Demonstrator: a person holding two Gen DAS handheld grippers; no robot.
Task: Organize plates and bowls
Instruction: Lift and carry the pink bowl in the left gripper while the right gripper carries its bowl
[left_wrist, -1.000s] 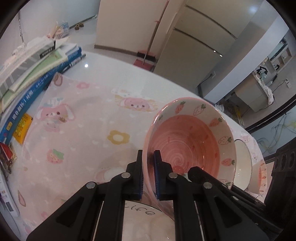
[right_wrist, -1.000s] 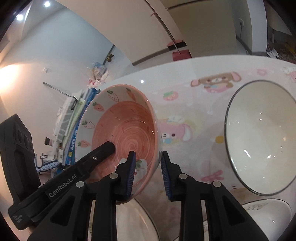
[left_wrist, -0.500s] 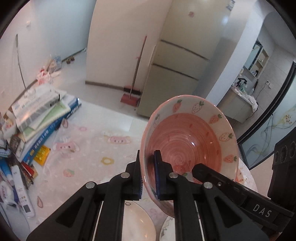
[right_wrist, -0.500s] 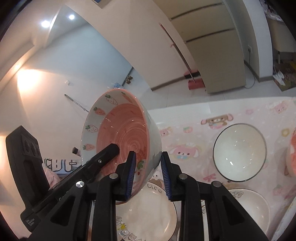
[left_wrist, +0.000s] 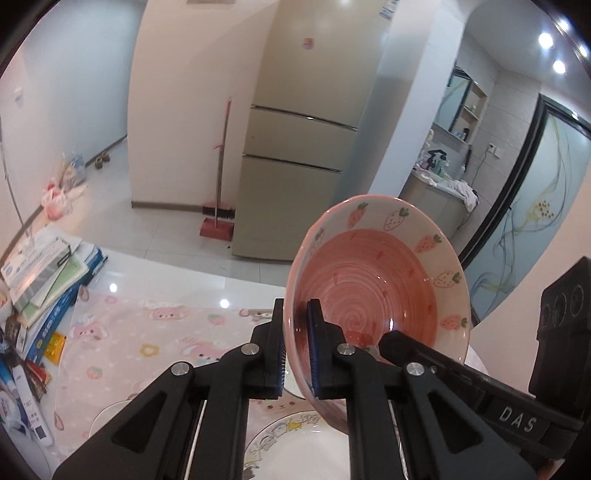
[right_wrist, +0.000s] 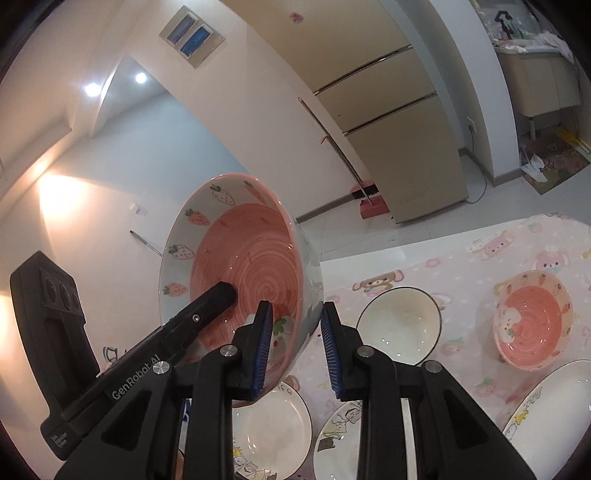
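Note:
A pink bowl with strawberries on its rim (left_wrist: 373, 295) (right_wrist: 243, 266) hangs tilted, high above the table, held from both sides. My left gripper (left_wrist: 297, 350) is shut on the bowl's near left wall, one pad inside and one outside. My right gripper (right_wrist: 295, 350) is shut on the opposite wall in the same way. The right gripper's finger (left_wrist: 410, 347) shows in the left wrist view, reaching into the bowl, and the left gripper's finger (right_wrist: 210, 302) shows in the right wrist view. Below lie a white dark-rimmed bowl (right_wrist: 399, 325), a second strawberry bowl (right_wrist: 532, 325) and white plates (right_wrist: 273, 424) (left_wrist: 295, 450).
A pink cartoon-print cloth (left_wrist: 147, 332) covers the table. Stacked books (left_wrist: 48, 277) line its left edge. Two more plates (right_wrist: 340, 443) (right_wrist: 554, 406) lie near the front. A fridge (left_wrist: 295, 184) and a broom (left_wrist: 219, 192) stand on the floor beyond.
Both grippers have risen together with the strawberry bowl held between them. The table and dishes have dropped lower in both views, and more of the room shows behind.

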